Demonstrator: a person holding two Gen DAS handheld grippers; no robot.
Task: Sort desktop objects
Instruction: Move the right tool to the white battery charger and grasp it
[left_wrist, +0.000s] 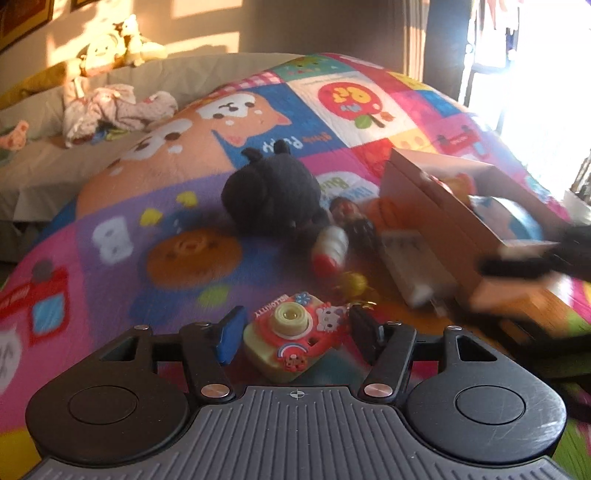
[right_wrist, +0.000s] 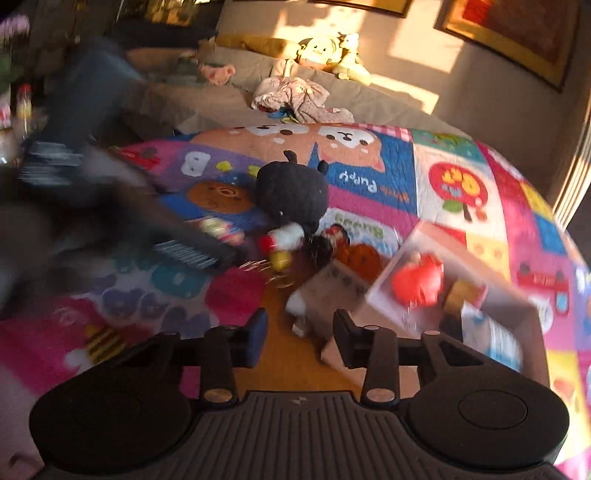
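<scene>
In the left wrist view my left gripper (left_wrist: 293, 334) is open, its two fingers on either side of a green and red Hello Kitty toy camera (left_wrist: 291, 341) lying on the quilt, with gaps on both sides. Beyond it lie a black plush toy (left_wrist: 273, 192), a small red and white toy (left_wrist: 330, 249), a yellow trinket (left_wrist: 352, 284) and a white box (left_wrist: 413, 266). A cardboard box (left_wrist: 443, 218) at right holds toys. In the right wrist view my right gripper (right_wrist: 300, 338) is open and empty, above the mat next to the cardboard box (right_wrist: 517, 306), which holds a red toy (right_wrist: 419, 282).
A colourful cartoon quilt (left_wrist: 118, 206) covers the surface. The other gripper shows as a dark blur at left in the right wrist view (right_wrist: 184, 243). Behind are a grey sofa (left_wrist: 40, 166) with crumpled cloth (left_wrist: 110, 110) and plush toys (left_wrist: 110, 48).
</scene>
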